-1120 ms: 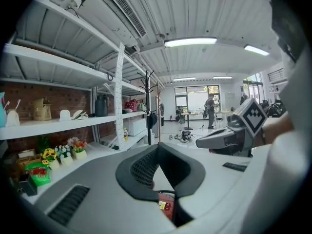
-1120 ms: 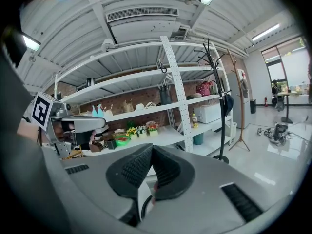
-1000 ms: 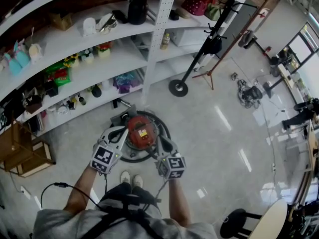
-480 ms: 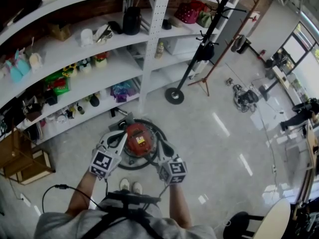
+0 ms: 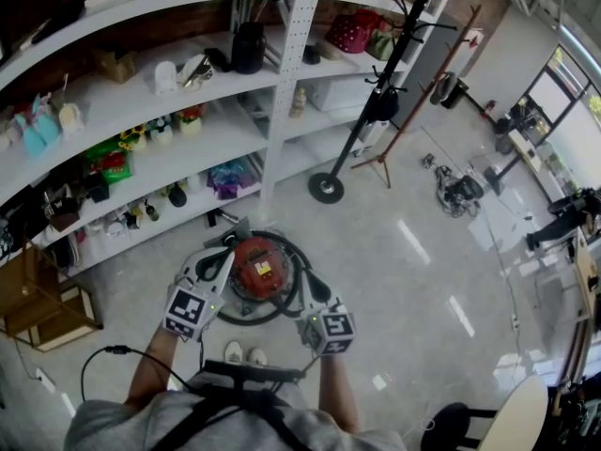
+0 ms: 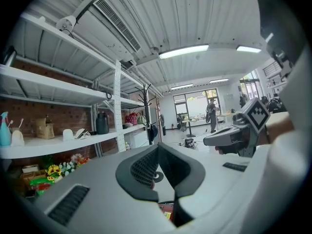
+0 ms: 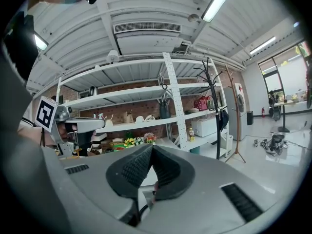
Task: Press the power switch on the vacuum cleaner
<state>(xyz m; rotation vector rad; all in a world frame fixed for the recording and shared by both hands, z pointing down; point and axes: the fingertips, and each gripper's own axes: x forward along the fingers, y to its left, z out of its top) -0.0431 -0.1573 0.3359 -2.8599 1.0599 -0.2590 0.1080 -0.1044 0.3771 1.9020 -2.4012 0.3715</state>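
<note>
Red vacuum cleaner point(image 5: 259, 263) is sitting on the grey floor point(image 5: 413, 242) in front of the white shelves point(image 5: 141, 97), with its black hose point(image 5: 299, 259) looping around it. I am holding the left claw point(image 5: 222, 254) at its left flank and the right claw point(image 5: 304, 286) at its right; contact is not discernible. Both claws are showing jaws pressed together, pinching nothing. The switch itself is not resolving.

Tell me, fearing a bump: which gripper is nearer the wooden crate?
Left. The left gripper is right of the wooden crate; the right gripper farther right, past the vacuum.
</note>
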